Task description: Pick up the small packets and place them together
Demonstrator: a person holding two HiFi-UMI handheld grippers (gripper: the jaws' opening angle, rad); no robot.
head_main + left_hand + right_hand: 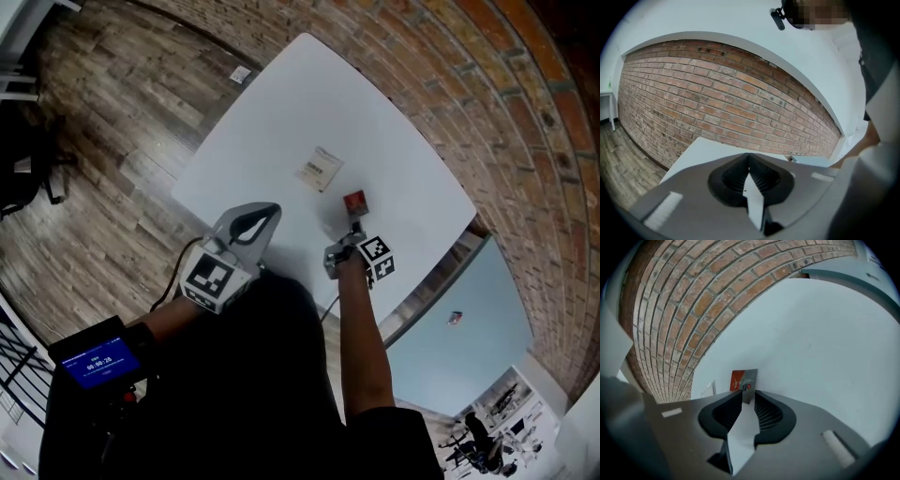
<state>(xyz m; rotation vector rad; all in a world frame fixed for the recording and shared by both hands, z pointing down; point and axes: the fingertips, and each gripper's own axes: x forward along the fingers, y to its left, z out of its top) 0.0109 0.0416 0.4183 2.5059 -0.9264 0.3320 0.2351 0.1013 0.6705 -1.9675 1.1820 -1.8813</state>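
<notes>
Our right tongs [748,393], spread, straddle the red packet's [743,379] near edge, we judge to pinch it. Our left tongs [749,158] rest pressed together, empty.

Loft-style workroom: brick wall [487,84], wooden floor [94,141], white table [281,122].

Tabletop [281,122]: smooth, matt white. Floor [94,112]: wood planks with a weathered, streaky grain, matt. Wall [450,56]: rough red brick with pale mortar. Red packet [743,380]: glossy film, red and grey. Pale packet [321,170]: looks like matt paper. Left tongs [749,157] and right tongs [747,393]: smooth matt grey plastic, with black ribbed pads [723,411] that look rubbery. Shirt [234,375]: dark matt cloth
</notes>
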